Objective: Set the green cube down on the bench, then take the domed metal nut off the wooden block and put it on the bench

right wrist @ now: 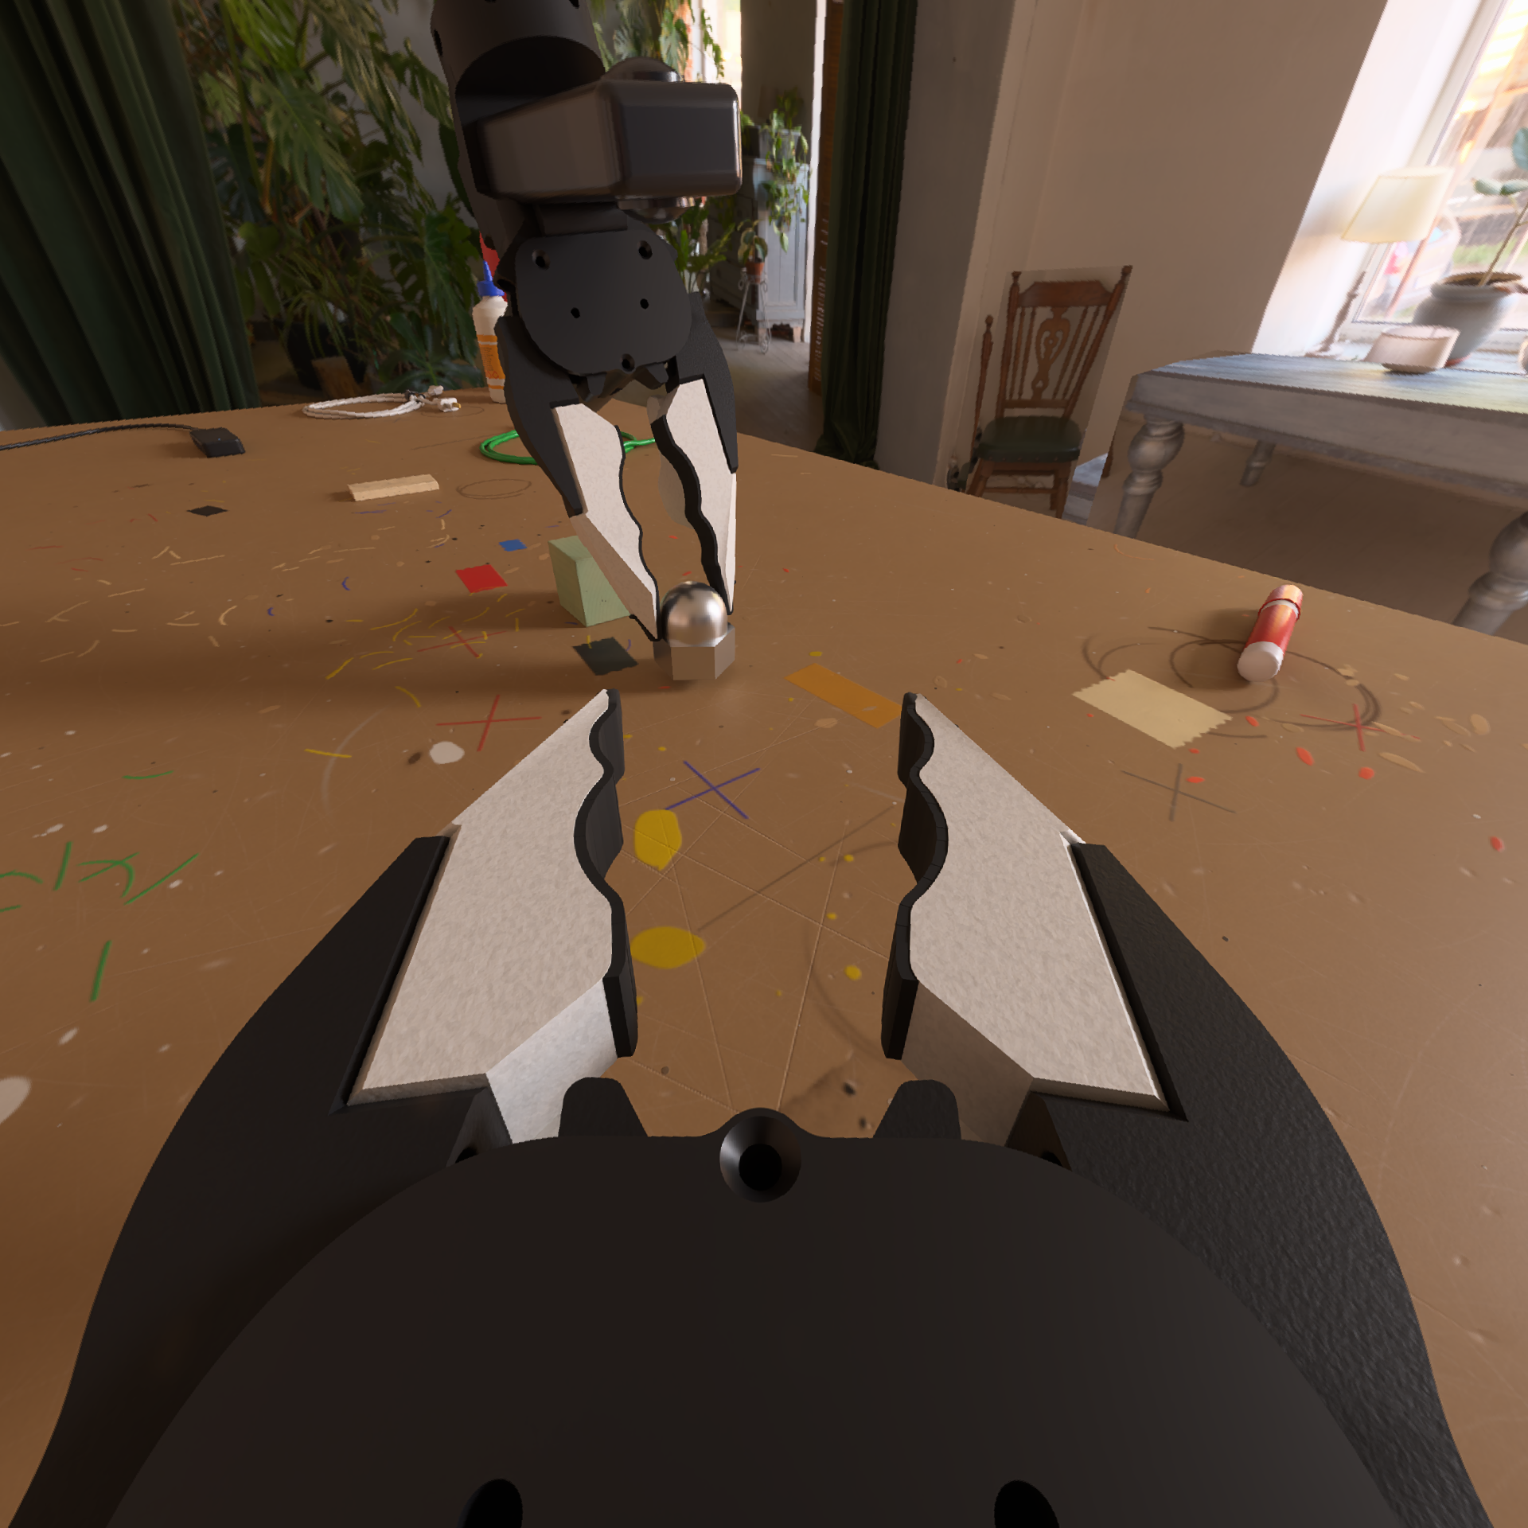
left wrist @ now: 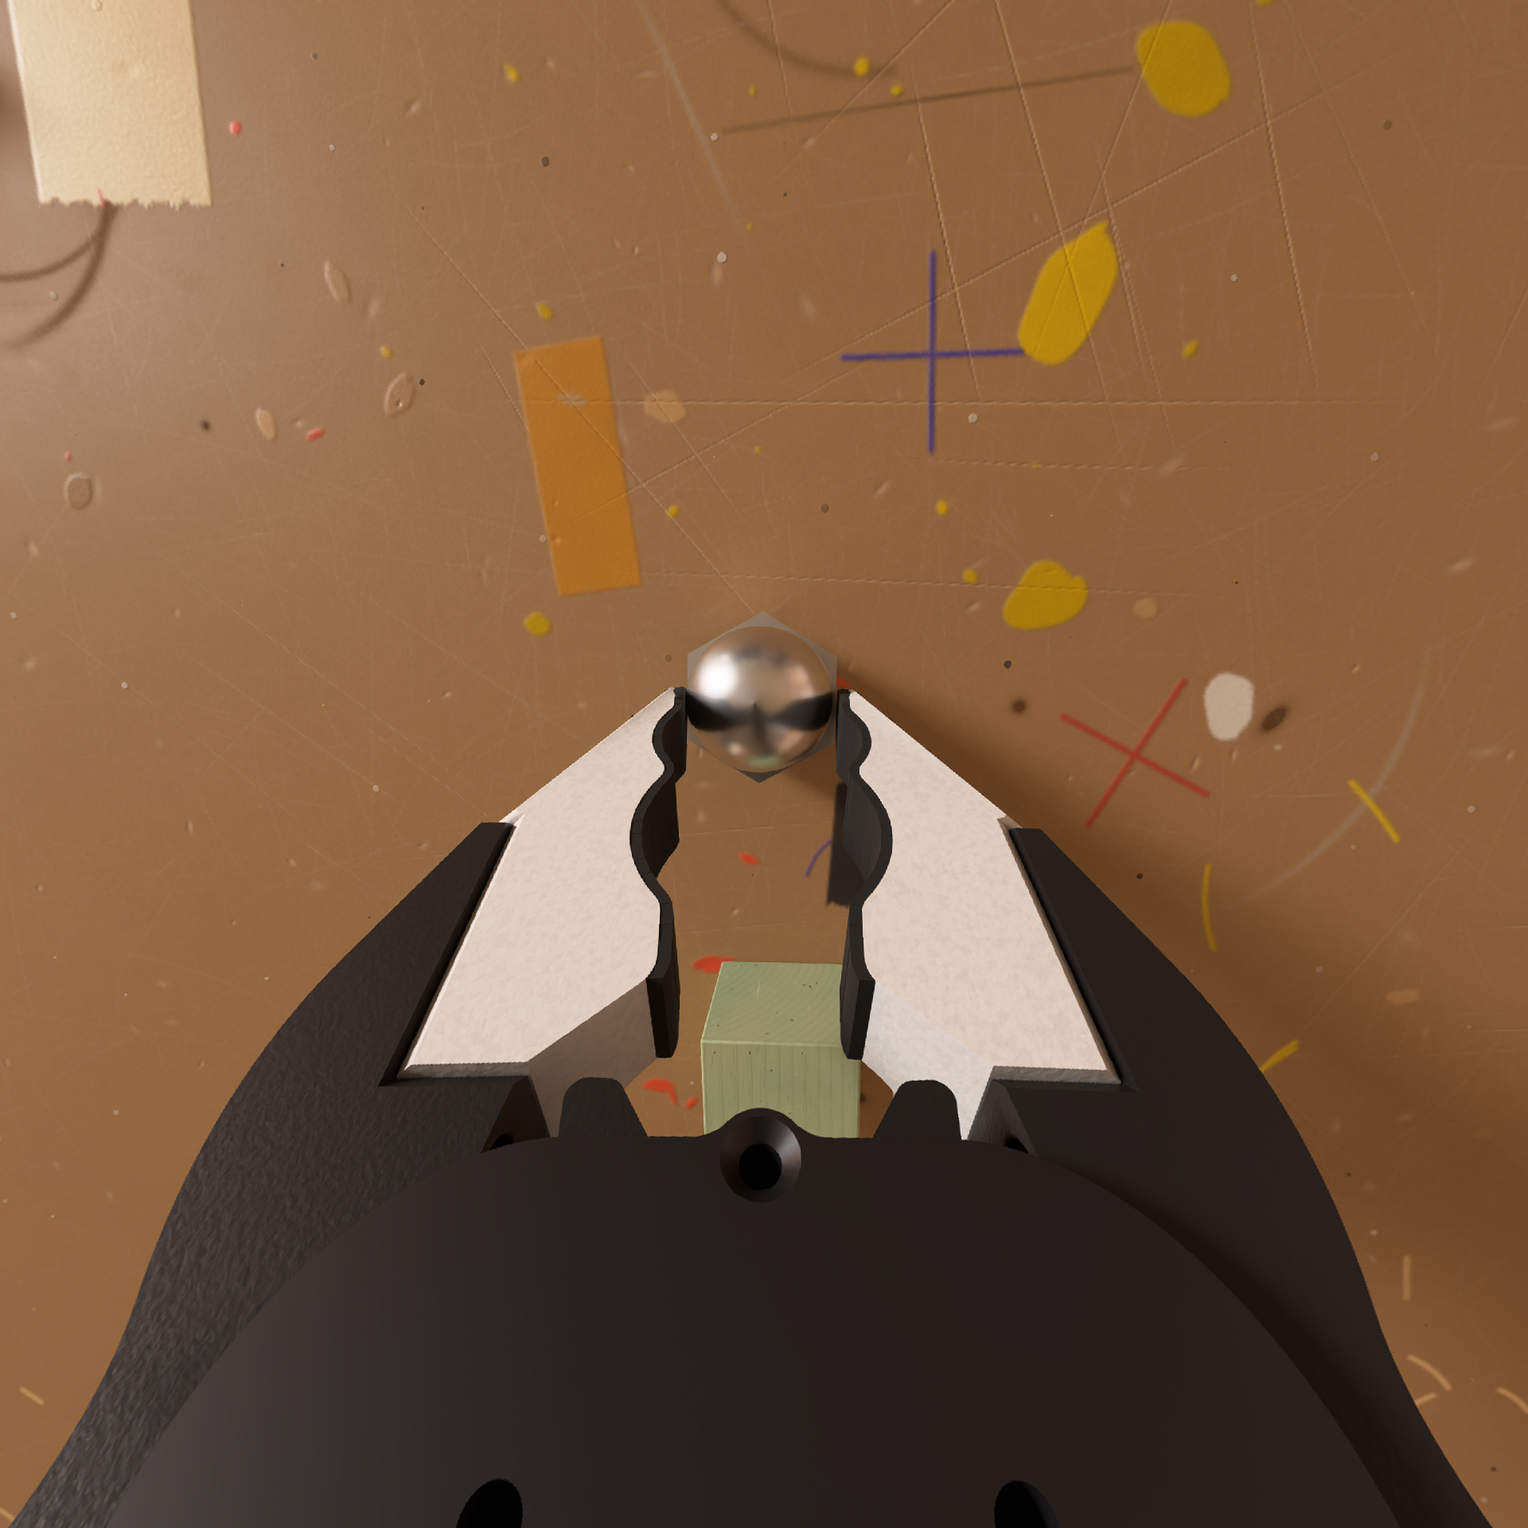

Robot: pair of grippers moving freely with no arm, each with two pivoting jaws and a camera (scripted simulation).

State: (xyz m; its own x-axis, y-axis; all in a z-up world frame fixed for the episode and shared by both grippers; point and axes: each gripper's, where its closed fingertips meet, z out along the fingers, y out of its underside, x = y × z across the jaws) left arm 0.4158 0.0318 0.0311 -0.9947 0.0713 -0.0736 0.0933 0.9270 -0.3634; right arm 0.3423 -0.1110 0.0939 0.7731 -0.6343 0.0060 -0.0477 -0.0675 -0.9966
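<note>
My right gripper (right wrist: 759, 728) hangs nearest, jaws apart, holding nothing. One domed metal nut (right wrist: 694, 632) stands on the bench (right wrist: 248, 827): mirror-bright dome, dull hexagonal base. My left gripper (left wrist: 761, 703) is clamped round its dome. One green cube (right wrist: 583, 583), pale and matte, rests just behind.

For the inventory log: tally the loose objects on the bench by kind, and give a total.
Green cube: 1
Domed nut: 1
Wooden block: 1
Glue bottle: 1
Glue stick: 1
Cords: 2, white cord and green cord
Black adapter: 1
Total: 8
</note>
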